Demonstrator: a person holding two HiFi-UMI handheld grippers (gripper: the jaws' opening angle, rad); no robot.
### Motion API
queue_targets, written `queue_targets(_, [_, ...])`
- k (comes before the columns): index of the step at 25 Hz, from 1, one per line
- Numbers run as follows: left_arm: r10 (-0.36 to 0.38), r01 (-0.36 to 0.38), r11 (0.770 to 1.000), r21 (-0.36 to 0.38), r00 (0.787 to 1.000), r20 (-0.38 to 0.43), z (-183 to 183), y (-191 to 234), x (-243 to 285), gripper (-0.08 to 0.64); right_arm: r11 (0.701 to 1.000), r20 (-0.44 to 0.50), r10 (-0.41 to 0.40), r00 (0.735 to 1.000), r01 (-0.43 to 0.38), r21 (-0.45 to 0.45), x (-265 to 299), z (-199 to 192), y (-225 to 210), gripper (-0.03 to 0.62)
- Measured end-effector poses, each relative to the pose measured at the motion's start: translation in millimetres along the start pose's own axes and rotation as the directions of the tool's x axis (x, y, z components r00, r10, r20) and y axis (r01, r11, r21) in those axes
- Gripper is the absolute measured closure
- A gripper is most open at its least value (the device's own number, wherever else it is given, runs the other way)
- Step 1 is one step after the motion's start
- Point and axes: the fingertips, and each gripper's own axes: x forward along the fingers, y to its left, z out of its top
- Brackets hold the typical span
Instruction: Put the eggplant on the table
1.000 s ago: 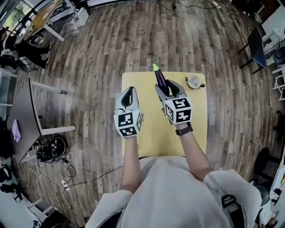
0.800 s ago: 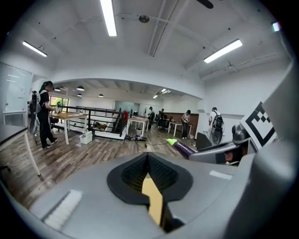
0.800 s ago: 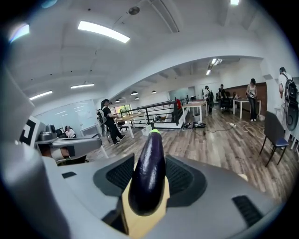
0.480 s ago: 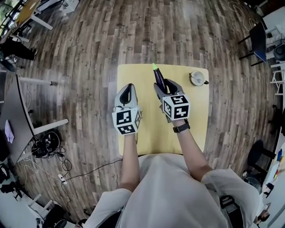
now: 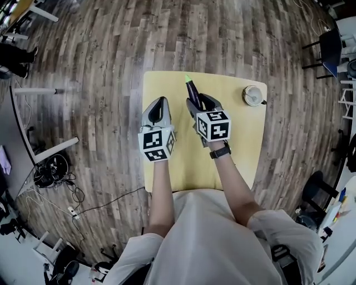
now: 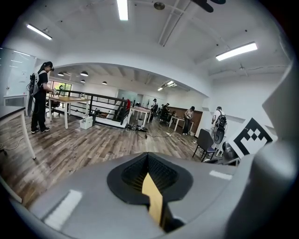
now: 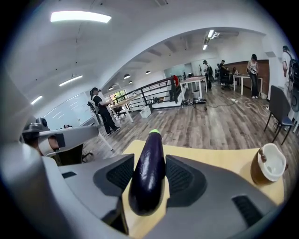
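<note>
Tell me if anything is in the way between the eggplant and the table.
Nothing visible. The right gripper holds the eggplant over bare yellow table; the cup stands aside at the far right corner.

It was a large open-plan office or lab hall: a grey-brown wood-plank floor (image 5: 111, 55) ran on under a white ceiling with long strip lights (image 6: 123, 9), and a black metal railing (image 6: 100, 105) fenced off one part. Long wooden-topped desks on white legs (image 6: 70, 99) stood about with standing people (image 6: 39, 93) at them. Dark office chairs (image 6: 205, 140) and loose black cables (image 5: 72, 192) were scattered over the floor, on which a small square yellow-topped table (image 5: 245, 128) stood alone.
</note>
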Motion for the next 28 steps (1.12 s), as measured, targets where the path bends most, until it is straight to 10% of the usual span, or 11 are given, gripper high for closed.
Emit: queue_targets(28, [-0.006,0.003,0.999,-0.038,0.996,-0.092,-48,7,47,0.551,0.998,-0.183,-0.056,0.982,0.05,-0.039,74,-60,-45,0.388])
